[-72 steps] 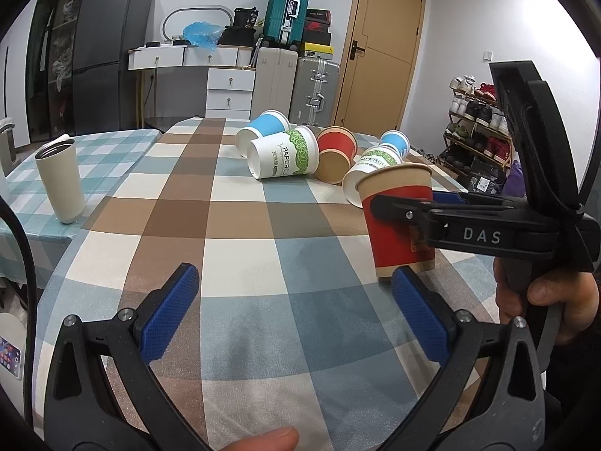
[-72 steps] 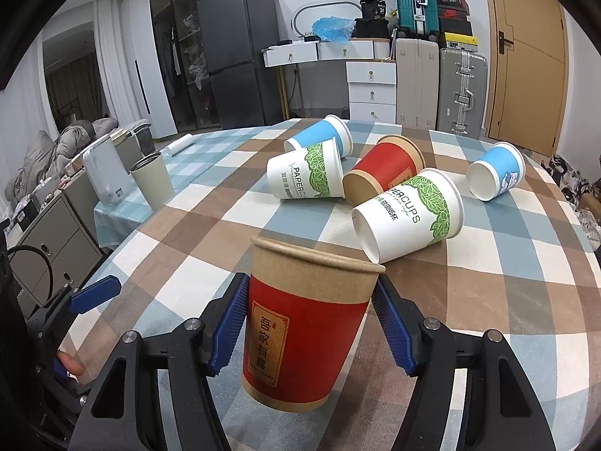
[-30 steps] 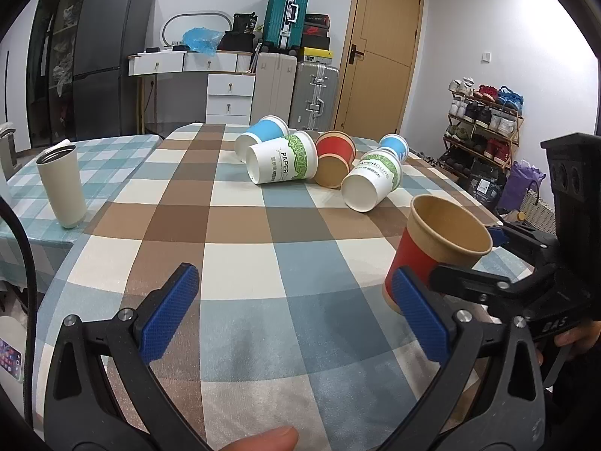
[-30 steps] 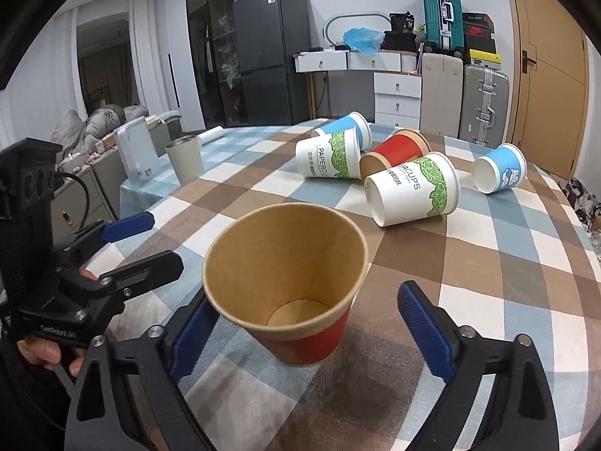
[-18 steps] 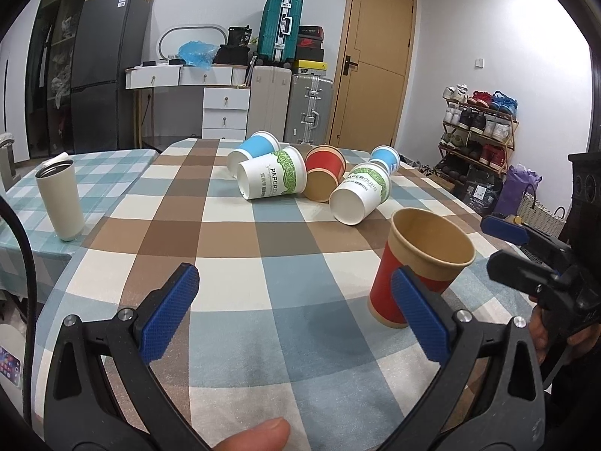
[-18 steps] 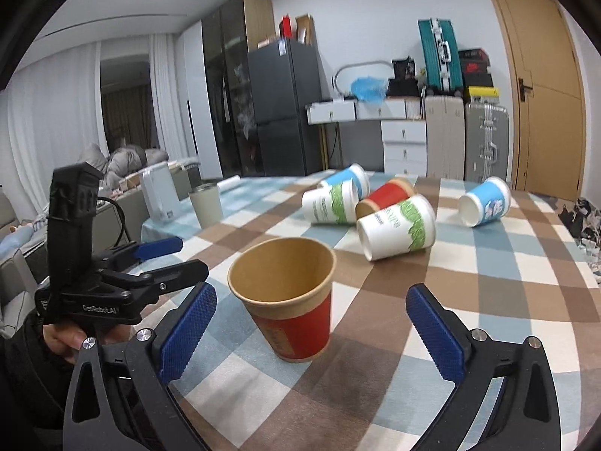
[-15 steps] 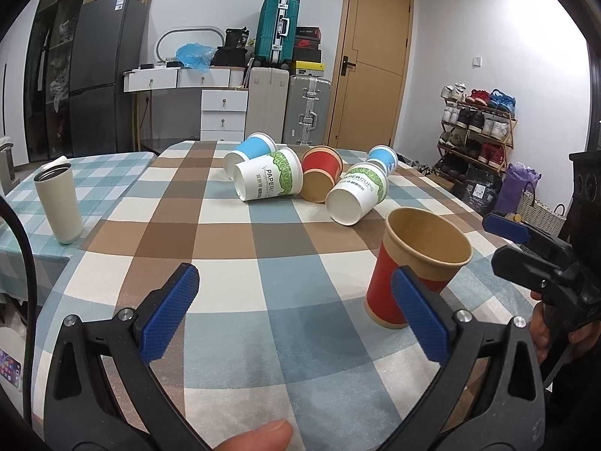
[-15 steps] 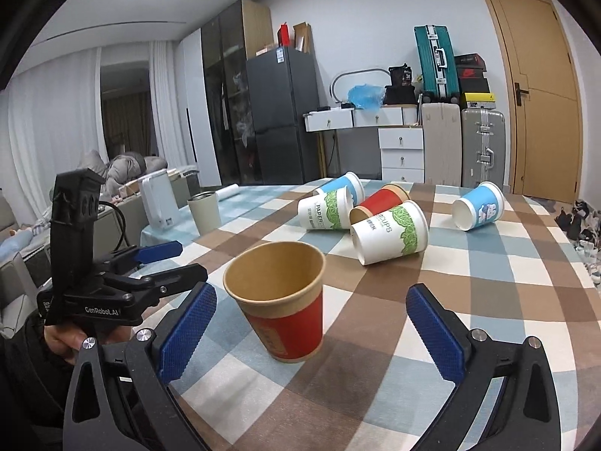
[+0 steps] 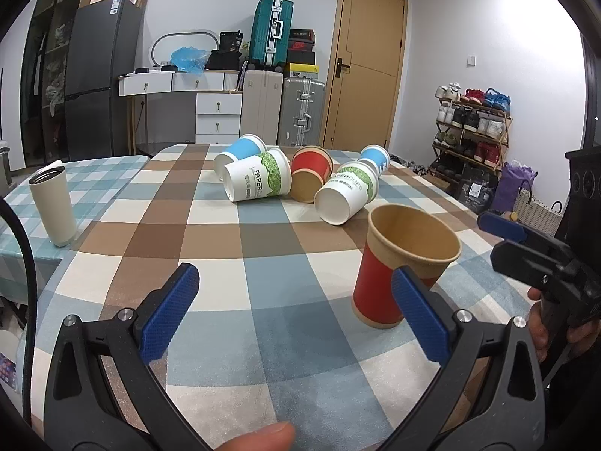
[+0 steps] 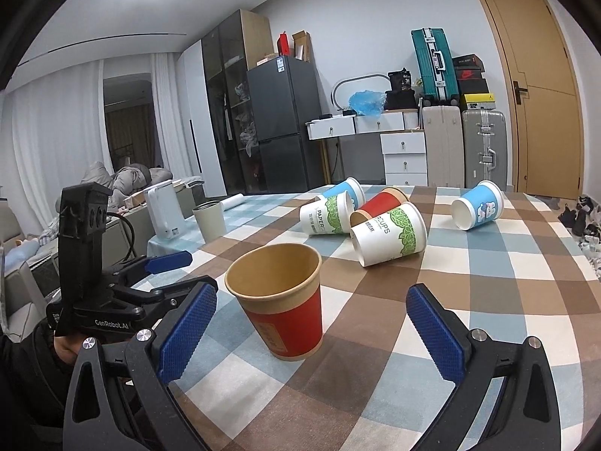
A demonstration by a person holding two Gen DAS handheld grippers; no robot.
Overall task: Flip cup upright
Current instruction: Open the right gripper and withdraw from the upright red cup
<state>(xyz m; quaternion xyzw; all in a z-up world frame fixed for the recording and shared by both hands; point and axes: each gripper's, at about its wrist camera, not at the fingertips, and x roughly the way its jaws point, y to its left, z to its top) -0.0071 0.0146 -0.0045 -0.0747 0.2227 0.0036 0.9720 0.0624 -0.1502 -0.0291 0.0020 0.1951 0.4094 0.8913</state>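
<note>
The right gripper (image 10: 315,323) had its two blue pads spread wide with nothing between them in contact. The red cup (image 10: 281,302) stood upright on the checked tablecloth (image 10: 488,263) just ahead of the fingers, nearer the left-hand pad (image 10: 186,329) than the right-hand one, clear of both, its brown mouth facing up.

The left gripper (image 9: 296,314) was likewise spread wide and held nothing. From its view the red cup (image 9: 402,263) stood ahead and to the right, partly behind the right-hand pad (image 9: 420,319), on the tablecloth (image 9: 225,240).

Beyond the red cup, further out from the right gripper's fingers, a white cup with green leaves (image 10: 388,233) lay on its side, mouth toward the camera. Behind it, touching or nearly so, lay a second white and green cup (image 10: 328,213), another red cup on its side (image 10: 377,205) and a blue cup (image 10: 343,189). Off to the right of that cluster and apart from it, a blue cup with a cartoon print (image 10: 477,209) also lay on its side.

Far left of the fingers a cream tumbler (image 10: 209,220) stood upright beside a white kettle (image 10: 163,212).
</note>
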